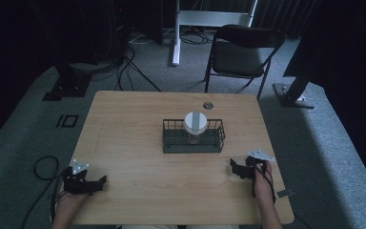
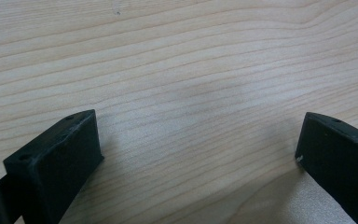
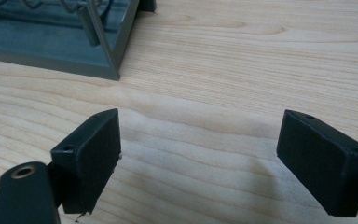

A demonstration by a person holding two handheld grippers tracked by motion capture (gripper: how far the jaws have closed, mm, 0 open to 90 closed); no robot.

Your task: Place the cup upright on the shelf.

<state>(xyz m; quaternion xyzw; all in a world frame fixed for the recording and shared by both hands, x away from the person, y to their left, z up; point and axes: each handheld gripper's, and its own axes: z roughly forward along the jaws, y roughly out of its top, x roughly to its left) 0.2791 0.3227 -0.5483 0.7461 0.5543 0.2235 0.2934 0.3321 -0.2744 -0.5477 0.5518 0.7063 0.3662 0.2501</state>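
Dim room, dark around the edges; the pale worktop (image 1: 138, 138) catches soft overhead light, with faint shadows and slightly blurred close-ups.

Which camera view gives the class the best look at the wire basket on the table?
The high view: the whole wire basket sits mid-table with a white-lidded jar standing inside. The right gripper view catches just one corner of the basket, beyond that gripper's open jaws. The left gripper view looks at bare table between its open jaws.

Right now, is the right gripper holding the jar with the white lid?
No. In the high view the jar stands inside the wire basket, and the right gripper rests open on the table, apart from it.
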